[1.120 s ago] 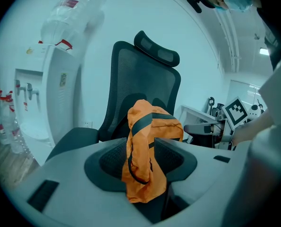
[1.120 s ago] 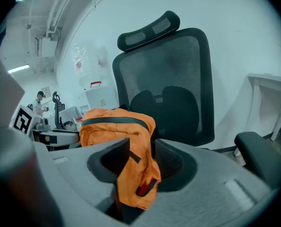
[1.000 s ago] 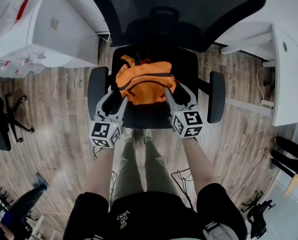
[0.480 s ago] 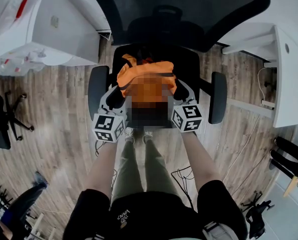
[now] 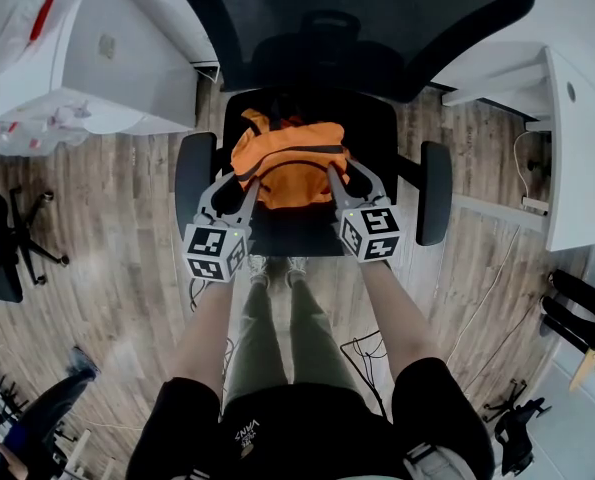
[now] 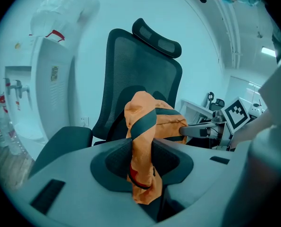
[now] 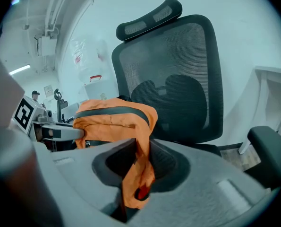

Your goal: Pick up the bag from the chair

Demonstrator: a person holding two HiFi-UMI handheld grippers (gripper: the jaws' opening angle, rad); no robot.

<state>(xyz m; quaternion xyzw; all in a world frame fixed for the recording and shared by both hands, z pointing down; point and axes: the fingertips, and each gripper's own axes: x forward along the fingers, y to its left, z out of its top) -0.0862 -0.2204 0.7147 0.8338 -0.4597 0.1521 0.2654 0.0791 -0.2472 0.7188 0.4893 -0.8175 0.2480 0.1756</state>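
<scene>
Orange fabric, a dark band across it: the bag sits on the seat of the black chair, straight ahead of both claws and between them.

- Left claw: jaws have just been closing and now stand narrow, with a fold of the bag's left side pinched between the pads. The fabric hangs down through the gap.
- Right claw: the same on the other side. It has just closed in and is narrow on a fold of the bag's right side.
- Key relation: the bag's long axis runs across, from one claw to the other, with a claw at each end. Neither hand is nearer. The bulk of the bag lies just beyond the fingertips, towards the backrest. My judgement: the lift has to go straight up and even on both sides, or the load swings toward the lower claw.
- Each claw has loose cloth only, not a strap or handle as far as I can tell. The folds may slide or stretch before the weight comes off the seat.

Hard to make out:
- The bag's underside is hidden, so I cannot tell if it rests fully on the seat.
- A small red-and-dark detail in each pinched fold, not identifiable.
- The bag's far side, against the backrest, is hidden.
</scene>
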